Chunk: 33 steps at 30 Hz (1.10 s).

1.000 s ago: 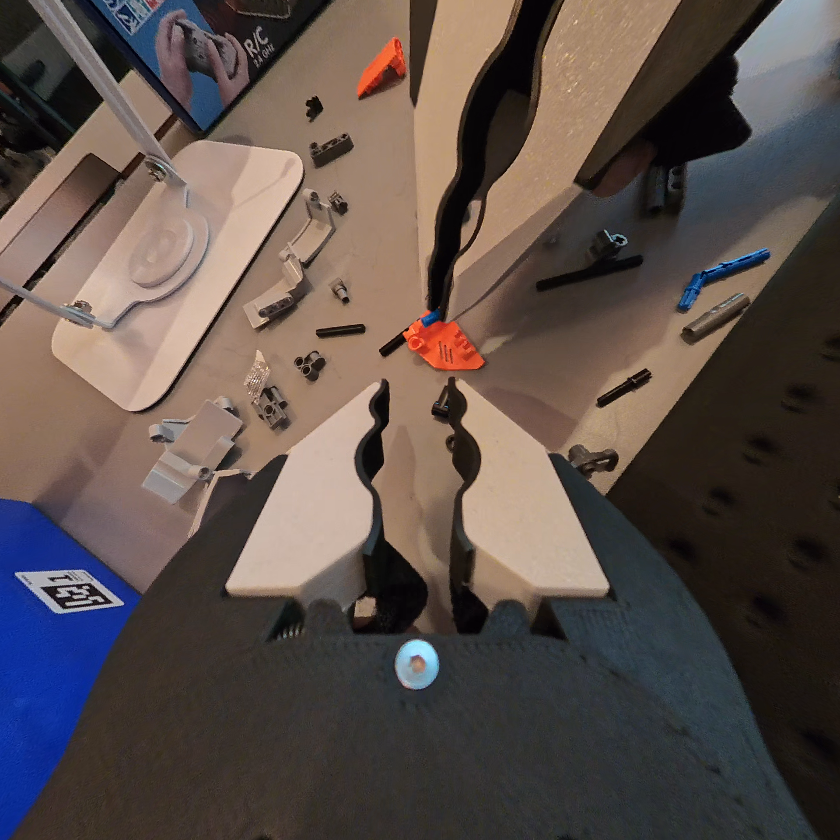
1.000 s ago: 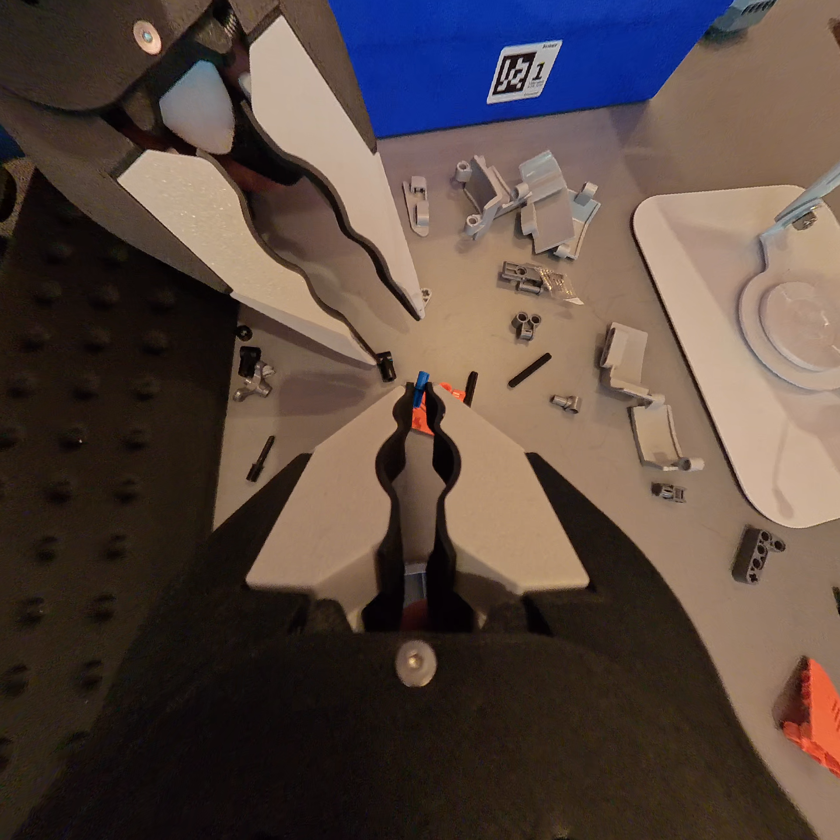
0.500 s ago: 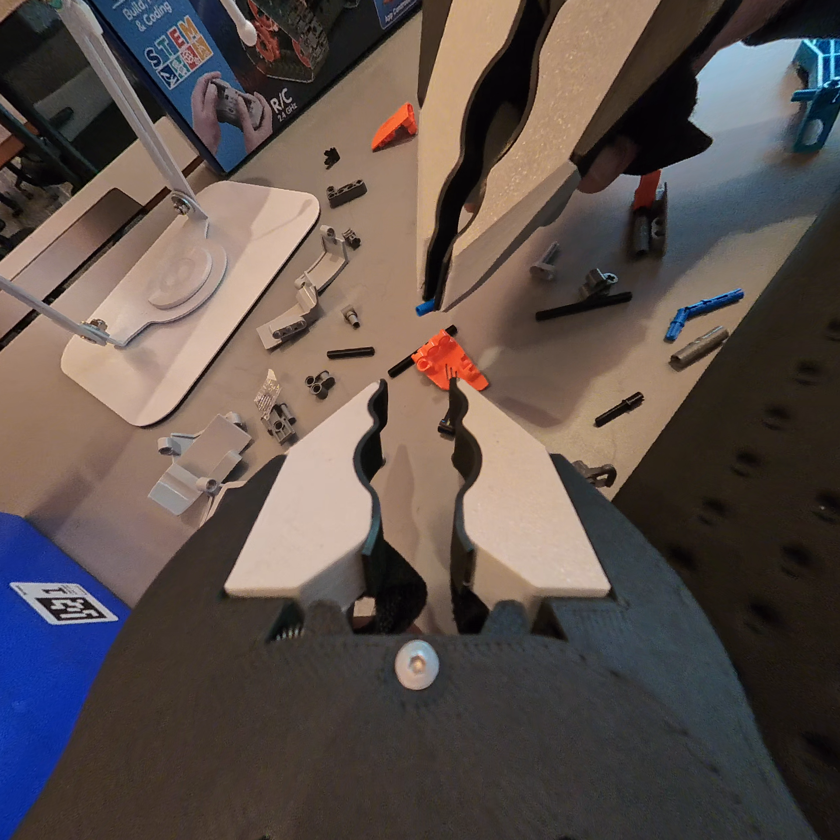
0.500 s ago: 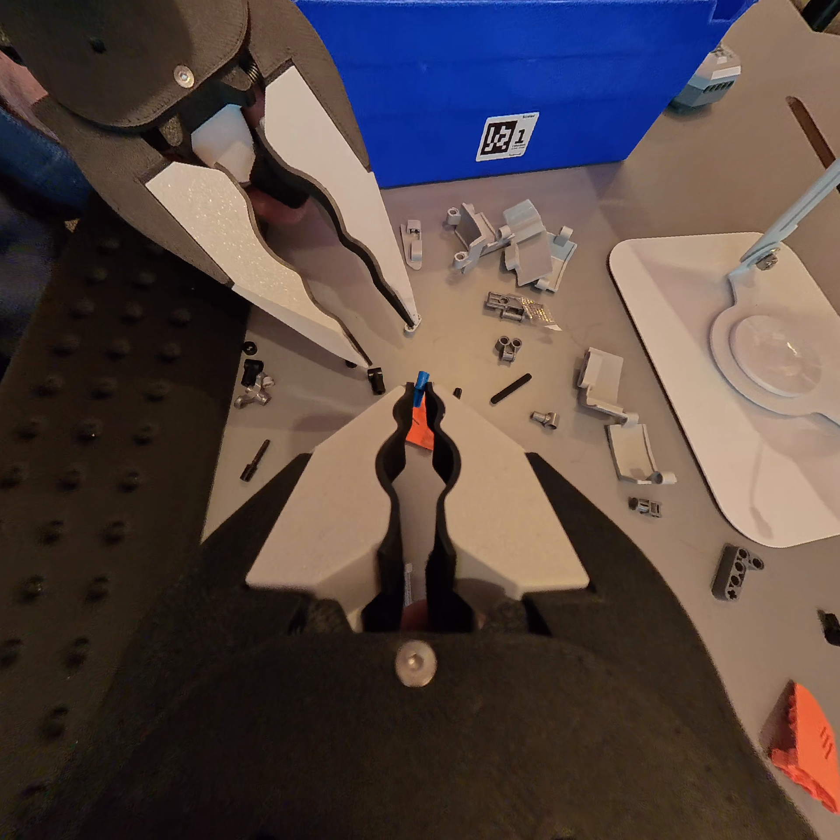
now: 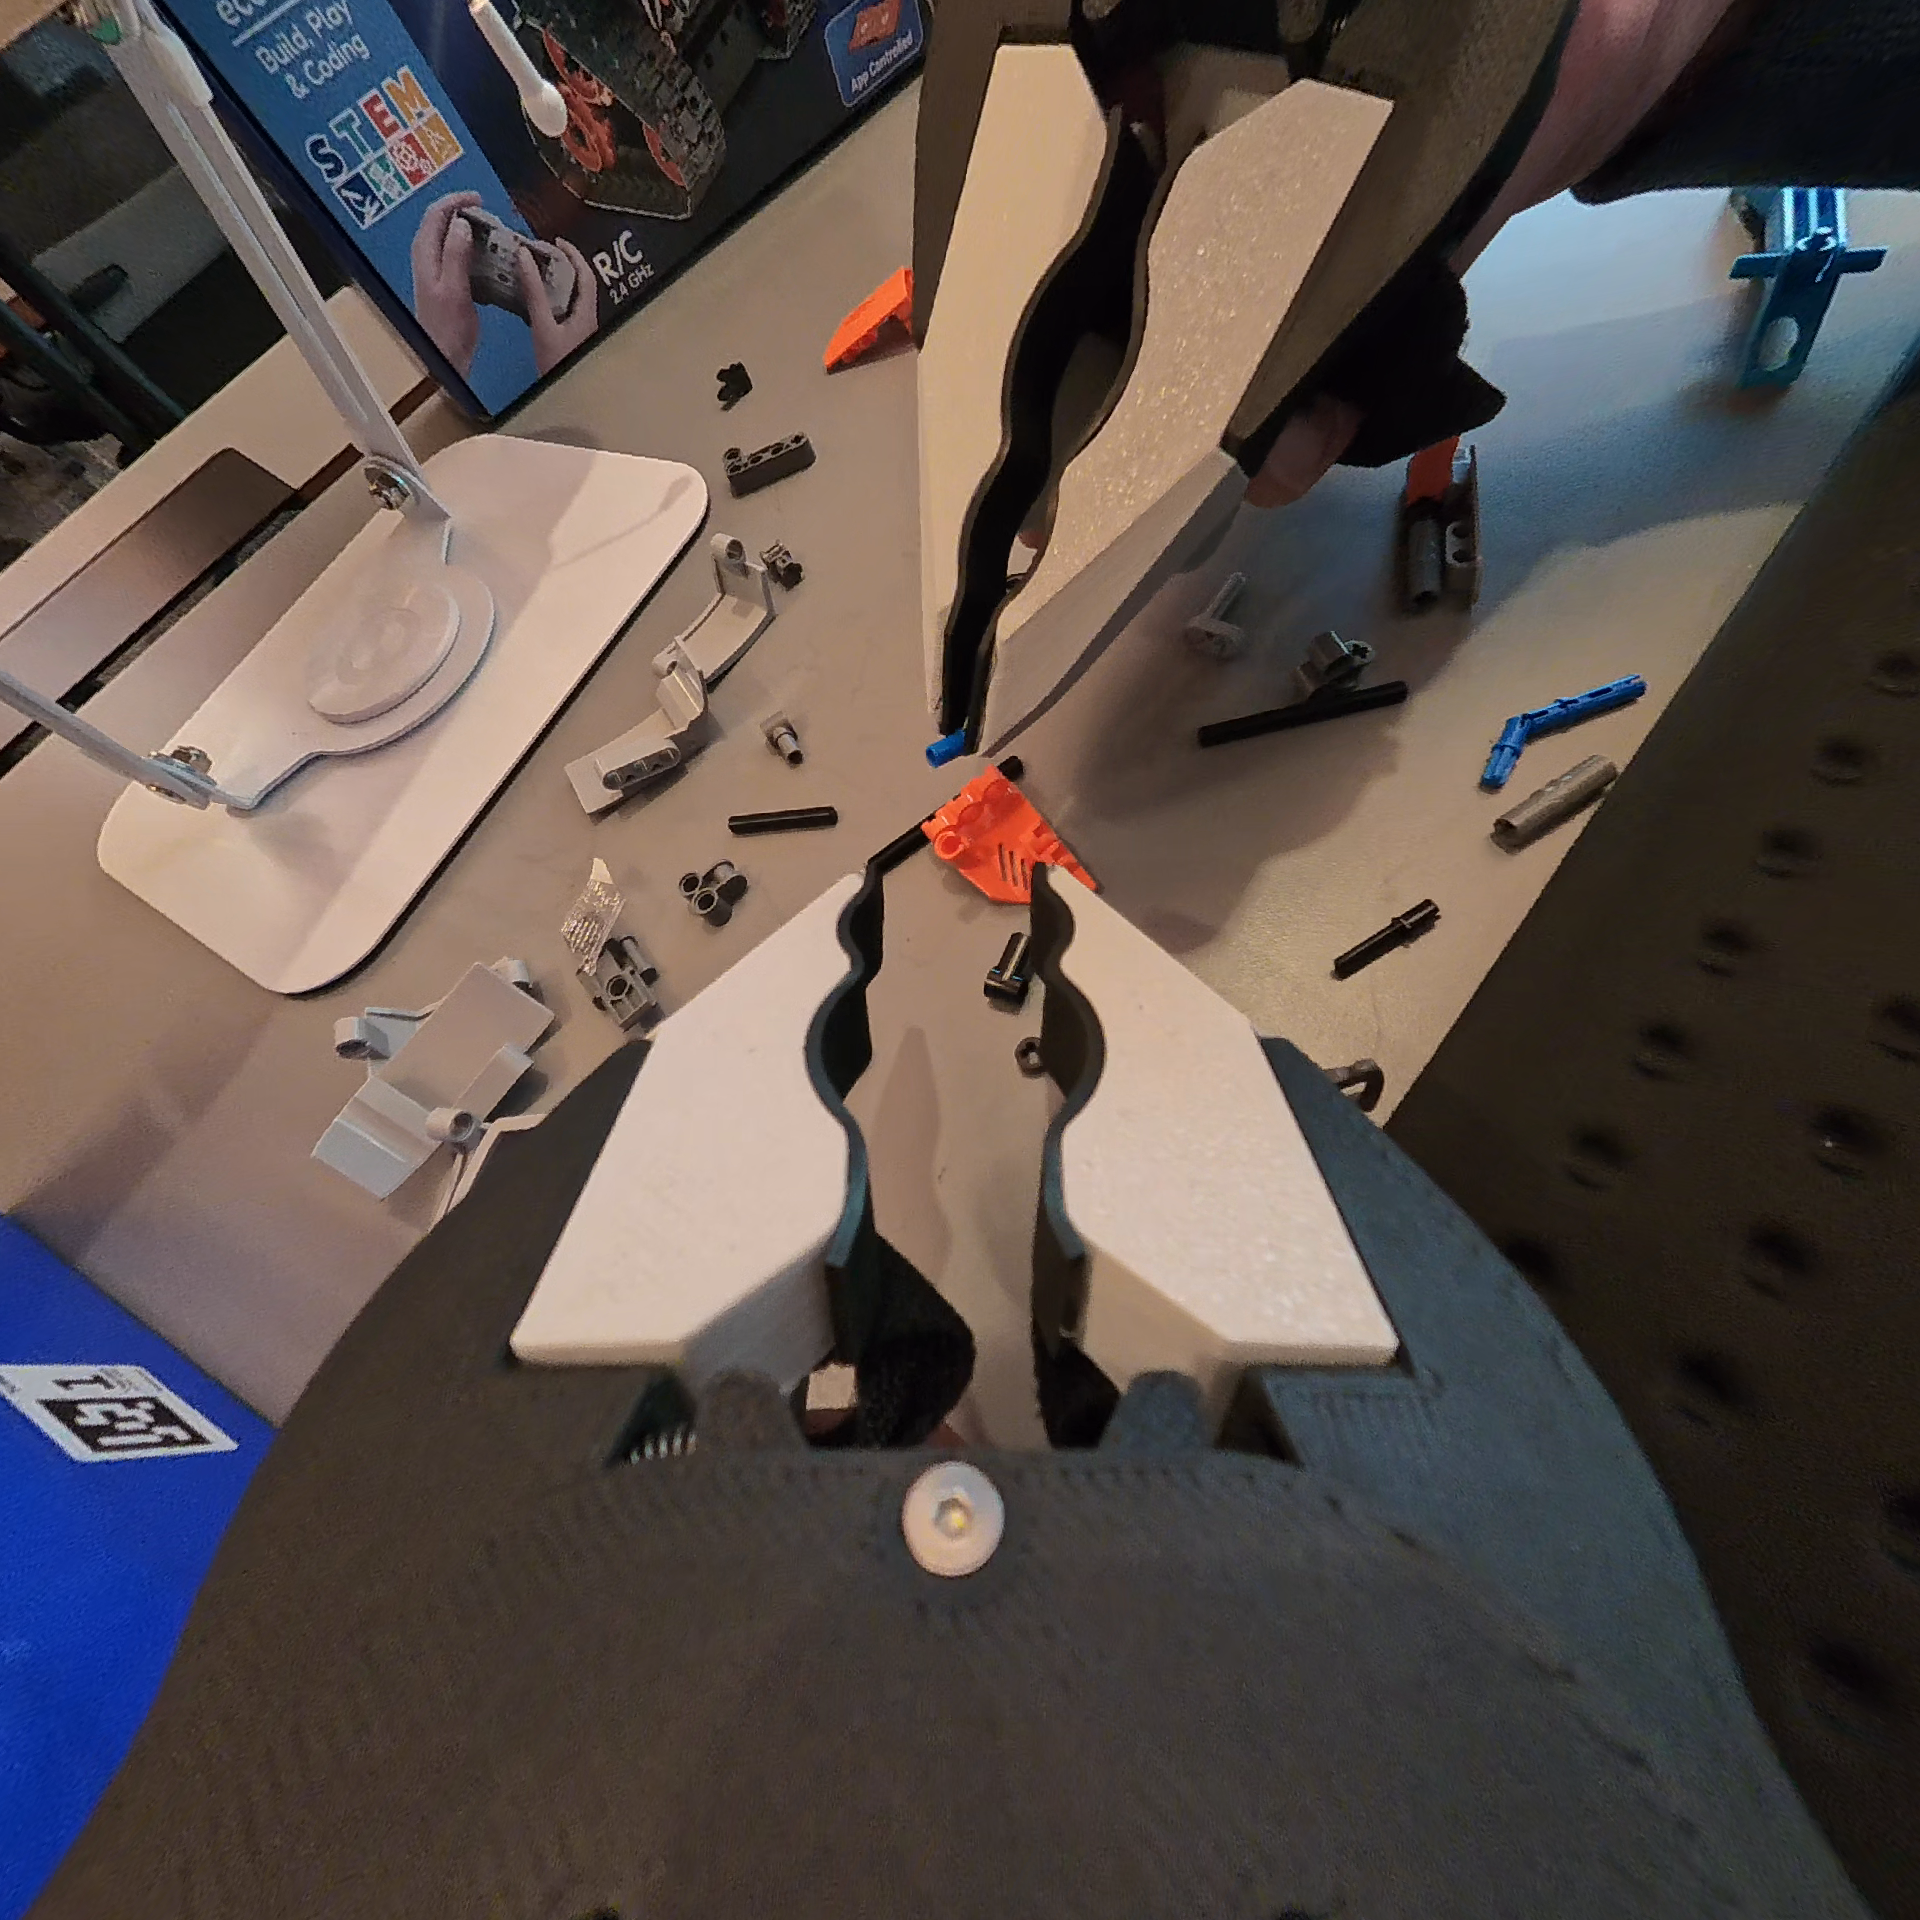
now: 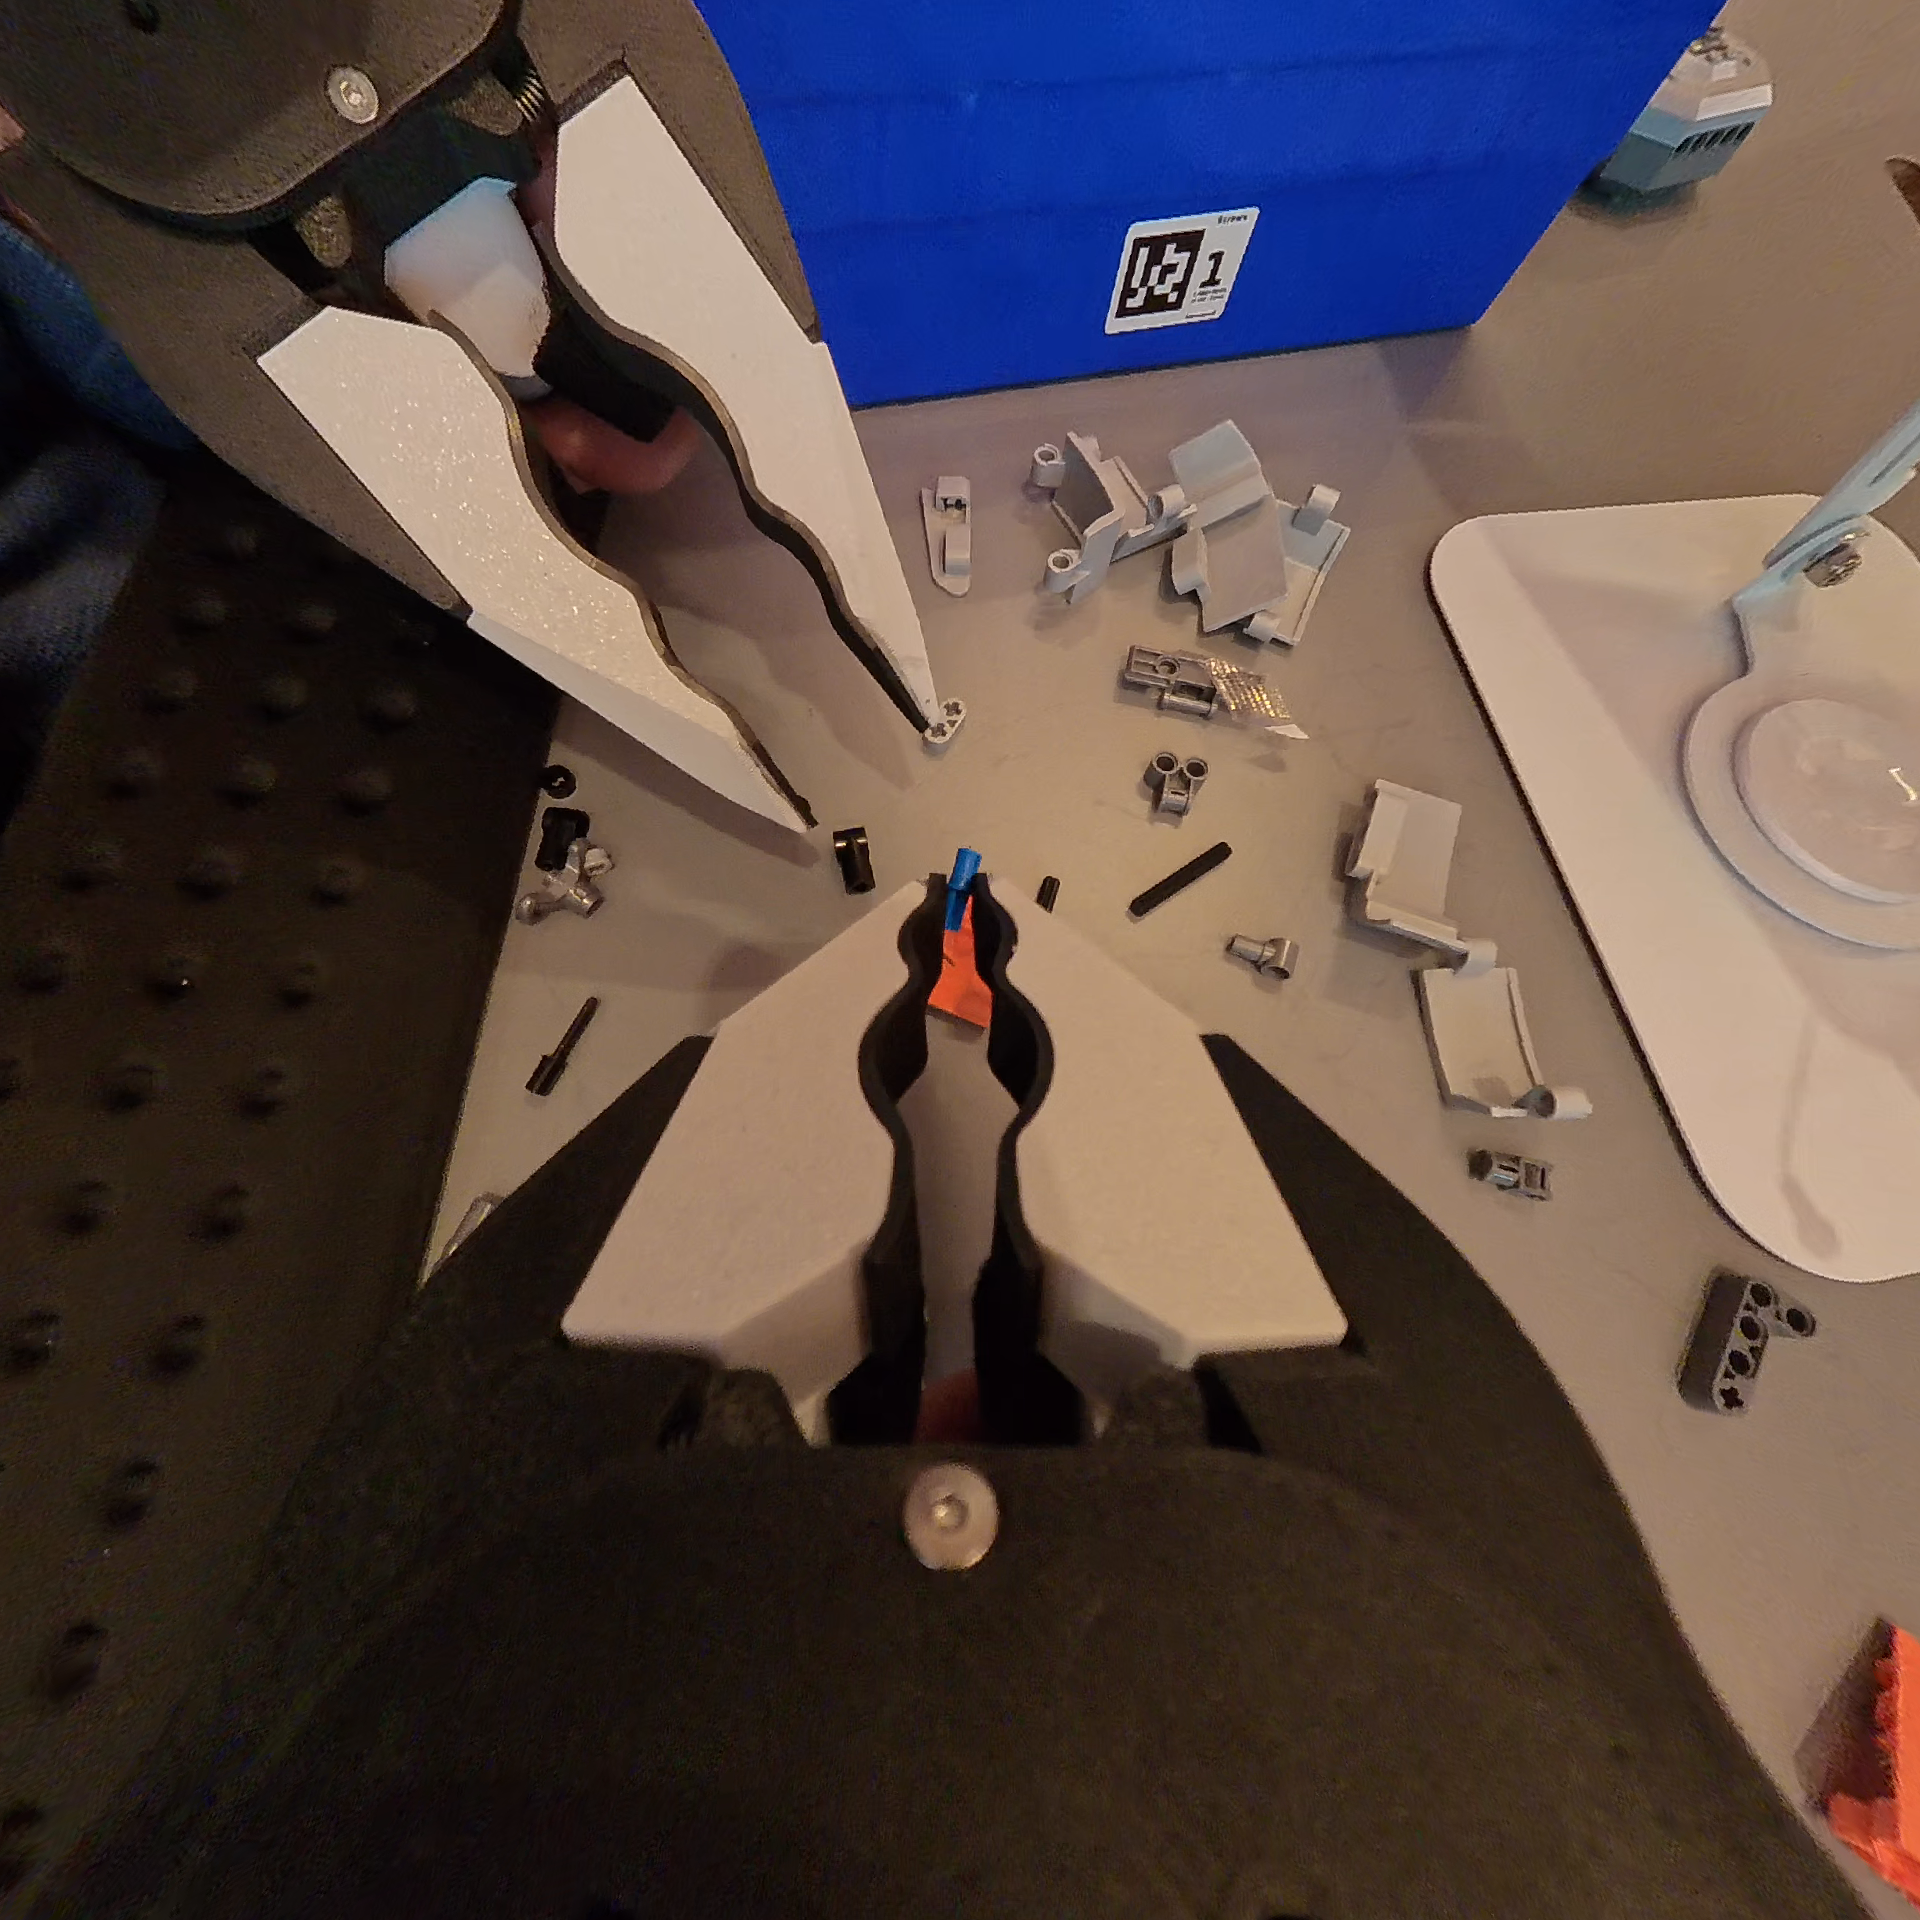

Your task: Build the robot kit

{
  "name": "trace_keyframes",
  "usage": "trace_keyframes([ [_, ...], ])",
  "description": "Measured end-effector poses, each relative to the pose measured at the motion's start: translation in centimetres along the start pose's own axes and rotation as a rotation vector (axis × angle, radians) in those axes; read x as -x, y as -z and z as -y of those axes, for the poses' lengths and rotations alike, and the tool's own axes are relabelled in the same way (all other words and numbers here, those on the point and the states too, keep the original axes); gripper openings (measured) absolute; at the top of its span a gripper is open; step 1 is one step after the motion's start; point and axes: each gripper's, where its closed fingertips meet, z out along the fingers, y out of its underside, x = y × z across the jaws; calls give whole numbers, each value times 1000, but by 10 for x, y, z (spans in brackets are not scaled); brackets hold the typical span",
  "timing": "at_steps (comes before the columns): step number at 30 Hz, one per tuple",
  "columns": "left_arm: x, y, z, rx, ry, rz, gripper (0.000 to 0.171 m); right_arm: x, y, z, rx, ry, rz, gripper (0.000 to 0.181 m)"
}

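Observation:
My right gripper [image 6: 961,883] is shut on a small blue pin [image 6: 964,868] and holds it just above an orange panel piece [image 6: 961,977] that lies on the grey table. In the left wrist view the right gripper [image 5: 961,727] comes down from the top with the blue pin [image 5: 943,748] at its tips, apart from the orange piece [image 5: 997,831]. My left gripper [image 5: 954,883] is open and empty, with its tips just short of the orange piece. A small black connector [image 5: 1008,966] lies between its fingers. In the right wrist view the left gripper [image 6: 873,774] stands open at the upper left.
A blue box [image 6: 1039,156] with a tag stands behind. A white stand base [image 5: 416,675] lies to one side. Grey panels [image 6: 1195,520], black axles [image 5: 1299,712] and small connectors are scattered about. A black studded mat [image 5: 1714,1143] borders the table. A printed box [image 5: 468,156] stands at the back. My two grippers' fingertips are within a few centimetres of each other.
The right gripper has lifted the blue pin up and away from the orange piece. Both grippers have risen and drawn back from the table, and the left stays open.

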Motion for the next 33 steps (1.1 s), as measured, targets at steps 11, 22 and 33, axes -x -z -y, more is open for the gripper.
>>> trace_keyframes([
  [11, -1, -1, -2, 14, -9, -2, 28, 2, 3, 1, -7, 10, 1, 2],
  [22, 1, -3, -3, 26, -5, 11, 28, 2, 6, -1, 4, 26, -7, 2],
  [33, 19, 25, 7, -78, -23, 199, 28, -1, 16, -9, 36, 54, -49, 2],
])
